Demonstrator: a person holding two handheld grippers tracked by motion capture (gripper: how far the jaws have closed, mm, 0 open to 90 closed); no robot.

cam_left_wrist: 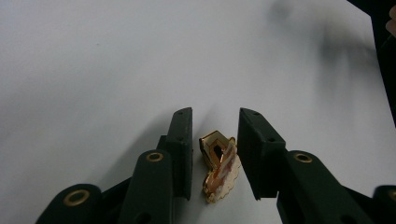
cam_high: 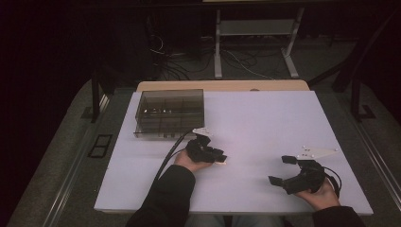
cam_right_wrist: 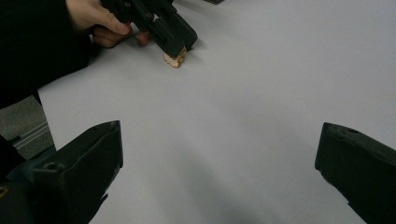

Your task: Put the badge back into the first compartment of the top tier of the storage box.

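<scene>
At lower centre, left gripper view: gold trinket (cam_left_wrist: 219, 165) between left gripper (cam_left_wrist: 215, 154) jaws, apart, untouched; long axis up-frame. Right gripper (cam_right_wrist: 219, 158) wide apart.

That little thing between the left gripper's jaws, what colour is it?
Shiny gold with a pinkish scalloped edge; the small trinket shows best in the left gripper view.

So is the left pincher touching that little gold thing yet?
Apart. In the left gripper view, the left gripper has its jaws open on either side of the small gold piece lying on the white table, with white table showing between each jaw and it.
</scene>
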